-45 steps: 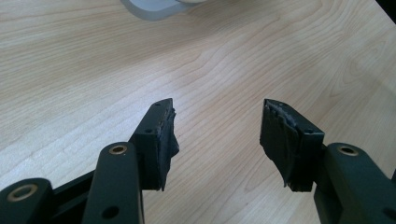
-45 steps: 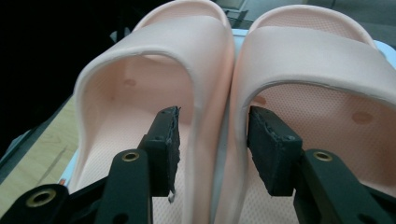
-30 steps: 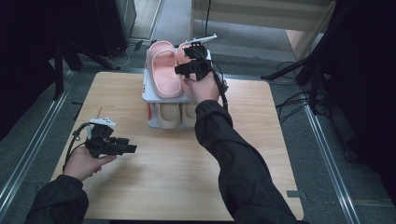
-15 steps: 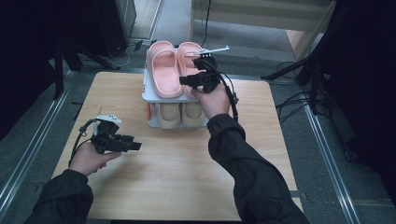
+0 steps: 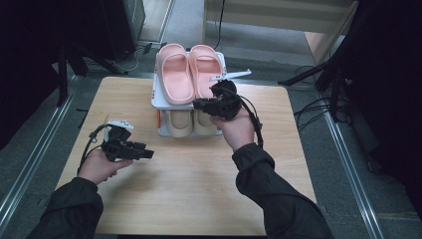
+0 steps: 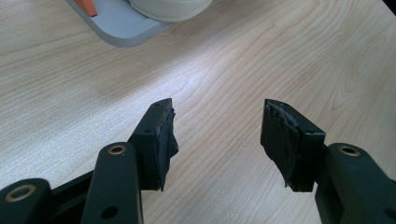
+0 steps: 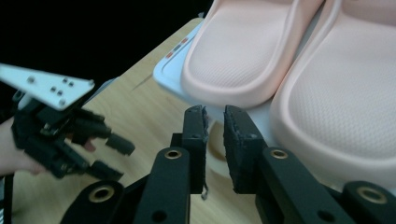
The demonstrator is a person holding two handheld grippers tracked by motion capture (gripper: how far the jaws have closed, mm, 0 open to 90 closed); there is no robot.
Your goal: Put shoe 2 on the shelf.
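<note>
Two pink slippers lie side by side on the top shelf of a small white shoe rack at the table's far middle. A beige pair sits on the shelf below. My right gripper hovers at the rack's front right corner, just before the right pink slipper. Its jaws stand almost together with nothing between them. My left gripper is open and empty, low over the bare wood at front left. The rack's base corner lies ahead of it.
The wooden table has free room across its front half and on its right side. Metal rails run along the floor on both sides. Dark equipment and cables stand beyond the table's far edge.
My right gripper has drawn back from the top of the right pink slipper toward the rack's front edge, leaving the slipper on the shelf. The left gripper has barely shifted.
</note>
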